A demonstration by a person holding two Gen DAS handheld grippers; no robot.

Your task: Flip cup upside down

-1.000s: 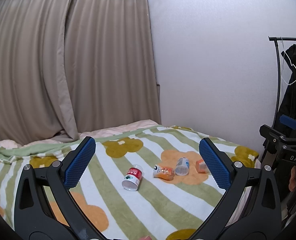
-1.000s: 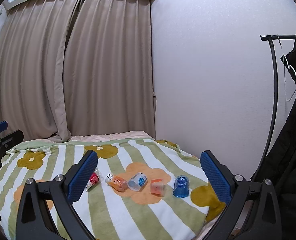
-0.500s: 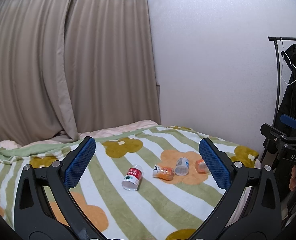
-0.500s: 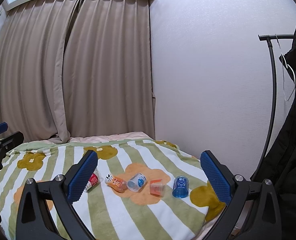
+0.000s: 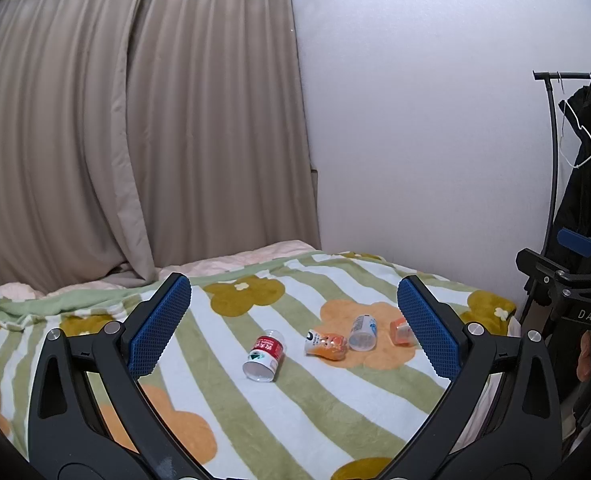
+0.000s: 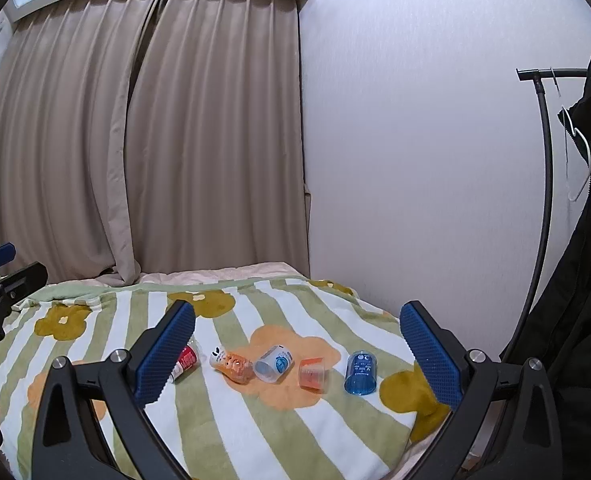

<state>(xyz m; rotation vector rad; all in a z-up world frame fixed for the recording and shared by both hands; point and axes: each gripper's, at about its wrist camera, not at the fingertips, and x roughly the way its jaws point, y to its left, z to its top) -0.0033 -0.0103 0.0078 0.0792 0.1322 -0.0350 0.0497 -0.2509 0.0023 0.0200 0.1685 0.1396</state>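
Several small plastic cups lie in a row on a striped flowered blanket [image 5: 279,412]. A red-labelled cup [image 5: 265,356] [image 6: 184,363], an orange patterned cup [image 5: 326,345] [image 6: 233,364], a clear cup with a blue label [image 5: 362,333] [image 6: 273,363] and an orange clear cup [image 5: 401,331] [image 6: 313,374] lie on their sides. A blue cup [image 6: 360,373] stands mouth down at the right end. My left gripper [image 5: 293,326] and my right gripper [image 6: 297,354] are both open and empty, held well short of the cups.
Beige curtains [image 6: 143,140] hang behind the bed, and a white wall [image 6: 415,160] stands at the right. A clothes rack [image 6: 543,160] with a dark coat [image 6: 587,280] stands beside the bed's right edge. The other gripper shows at each view's side.
Both views have shifted only slightly. The cups have not moved and both grippers stay open.
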